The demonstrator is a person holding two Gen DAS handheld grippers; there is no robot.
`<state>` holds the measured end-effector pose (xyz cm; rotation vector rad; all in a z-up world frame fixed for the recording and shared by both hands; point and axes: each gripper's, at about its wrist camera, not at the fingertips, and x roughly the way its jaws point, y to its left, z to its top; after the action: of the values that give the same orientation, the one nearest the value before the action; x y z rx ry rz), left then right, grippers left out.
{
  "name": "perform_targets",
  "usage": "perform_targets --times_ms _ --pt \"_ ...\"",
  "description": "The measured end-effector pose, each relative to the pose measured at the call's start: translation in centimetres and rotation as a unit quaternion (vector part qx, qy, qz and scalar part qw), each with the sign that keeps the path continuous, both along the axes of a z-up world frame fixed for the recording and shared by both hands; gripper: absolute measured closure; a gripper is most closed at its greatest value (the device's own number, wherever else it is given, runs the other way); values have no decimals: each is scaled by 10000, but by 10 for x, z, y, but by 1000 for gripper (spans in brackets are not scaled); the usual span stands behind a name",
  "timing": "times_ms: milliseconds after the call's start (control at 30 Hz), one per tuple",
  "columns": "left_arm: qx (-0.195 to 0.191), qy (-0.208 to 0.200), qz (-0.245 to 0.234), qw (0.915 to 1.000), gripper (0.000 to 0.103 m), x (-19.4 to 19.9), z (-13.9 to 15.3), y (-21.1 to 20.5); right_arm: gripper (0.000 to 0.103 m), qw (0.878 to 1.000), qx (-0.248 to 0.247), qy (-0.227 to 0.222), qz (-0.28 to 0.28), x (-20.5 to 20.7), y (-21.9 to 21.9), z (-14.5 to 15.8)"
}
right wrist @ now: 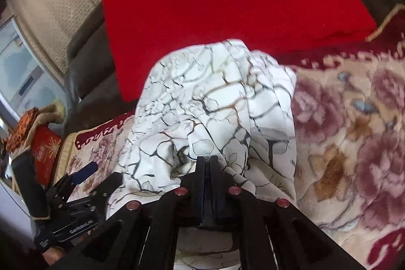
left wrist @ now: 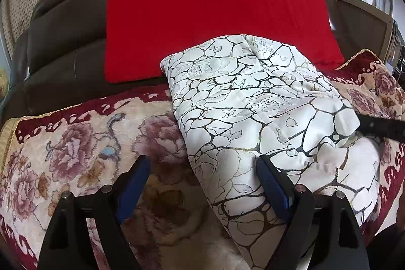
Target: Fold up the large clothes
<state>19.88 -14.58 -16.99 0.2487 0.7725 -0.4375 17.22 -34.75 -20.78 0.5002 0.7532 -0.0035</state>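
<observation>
The right hand-held gripper (right wrist: 207, 161) is pinching a bunched fold of the white garment with a dark cracked-line print (right wrist: 202, 98), its fingers pressed together on the cloth. The left hand-held gripper (left wrist: 200, 168) is hanging spread wide at the garment's near-left edge, gripping nothing. The garment is lying heaped on the plush floral sofa cover with a maroon border (left wrist: 63, 143), in front of a flat red cushion (left wrist: 202, 17) leaning on the dark leather backrest (left wrist: 58, 29). To fold well, the pinched edge probably needs carrying across taut while the left closes on the opposite corner. Count: one garment, one cushion, two grippers.
</observation>
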Motion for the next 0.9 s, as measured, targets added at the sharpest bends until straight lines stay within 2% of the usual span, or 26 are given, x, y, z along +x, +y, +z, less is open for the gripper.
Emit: perform_targets --times_ms 100,233,300,367,433,467,600,700,800,867,900 --pt "-2 7 4 10000 17 1 0 0 97 9997 54 -237 -18 -3 -3 10" --pt "-6 10 -6 10000 17 2 -1 -1 95 9969 56 -782 -103 -2 -7 30" --pt "-8 14 -5 10000 17 2 -1 -2 95 9965 131 -824 -80 8 -10 30" --pt "-7 14 -8 10000 17 3 -1 -2 95 9983 270 -523 2 23 -10 18" --pt "26 47 -10 10000 17 3 -3 -4 94 9988 440 190 118 42 -9 -9" --pt "0 53 1 10000 17 4 -3 -4 94 9978 547 358 95 46 -11 -21" --pt "-126 155 20 9998 17 7 0 -1 94 9958 906 49 124 34 -23 -11" --pt "-377 292 149 9987 17 13 4 6 92 9955 916 -246 63 20 -32 -2" --pt "-648 237 356 9970 17 18 13 16 92 9945 831 -641 26 6 -39 9" --pt "-499 103 584 9970 17 21 14 18 92 9934 776 -844 48 1 -39 15" --pt "-343 80 671 9971 17 23 11 17 92 9939 751 -800 65 2 -37 14"
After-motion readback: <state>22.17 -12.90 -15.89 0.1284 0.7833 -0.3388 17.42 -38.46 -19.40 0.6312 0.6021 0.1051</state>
